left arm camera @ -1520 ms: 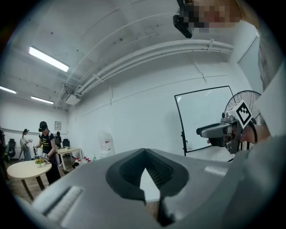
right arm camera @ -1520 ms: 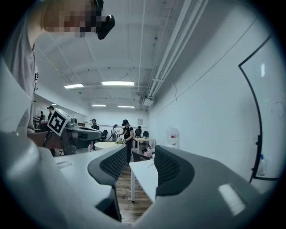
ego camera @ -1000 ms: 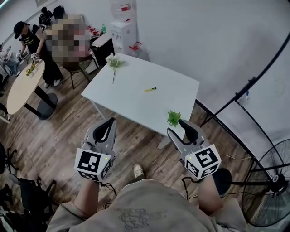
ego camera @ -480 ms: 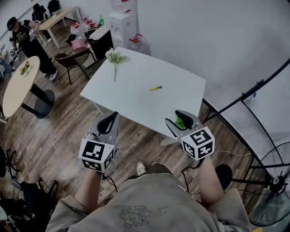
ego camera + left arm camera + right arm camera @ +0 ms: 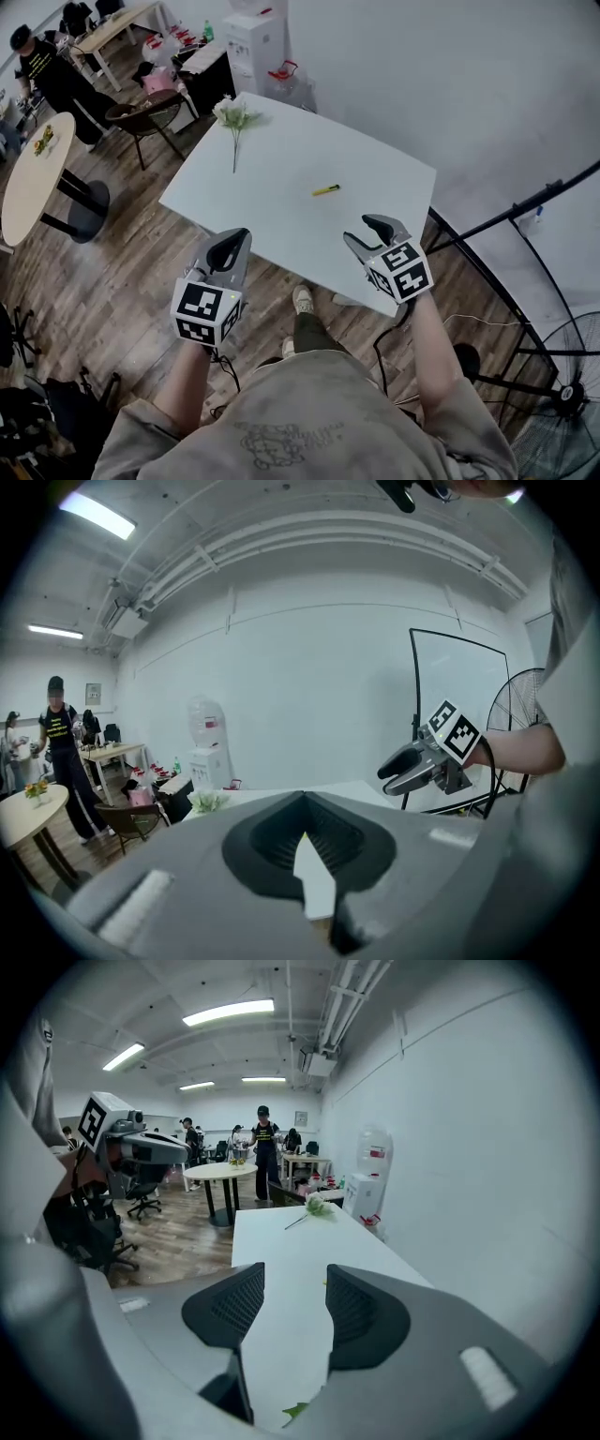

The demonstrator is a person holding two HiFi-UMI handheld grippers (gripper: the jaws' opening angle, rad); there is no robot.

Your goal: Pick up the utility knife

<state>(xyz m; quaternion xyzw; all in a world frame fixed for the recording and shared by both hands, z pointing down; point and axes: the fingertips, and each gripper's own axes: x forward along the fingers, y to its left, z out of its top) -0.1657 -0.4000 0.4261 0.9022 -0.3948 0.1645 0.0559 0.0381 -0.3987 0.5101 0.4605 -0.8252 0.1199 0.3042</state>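
Head view places the utility knife [image 5: 325, 190] flat on the white desk [image 5: 272, 220], near the middle of the top. Nothing touches it, and it is well apart from both tools.

Check the state of each tool:
- Left tongs [image 5: 228, 253]: pressed together at the tips, with nothing pinched between them. You hold them over the wooden floor, just short of the desk's near edge.
- Right tongs [image 5: 372, 234]: spread and empty. You hold them above the near corner of the desk, aimed along the top. In the right gripper view, bare desk shows through the gap between the jaws.

Progress, judged from this layout: no part of the pick-up is done. The knife has not been reached, gripped or lifted, so the whole sequence is left:
1. Carry one tool forward over the desk to the knife.
2. Lower it until the jaws stand on either side of the handle.
3. Press the jaws together on the handle.
4. Raise the knife clear of the top.

The right tongs look like the better choice, being nearer and already spread. The flower stem [image 5: 234, 122] lies at the far left corner, well away from the likely path.
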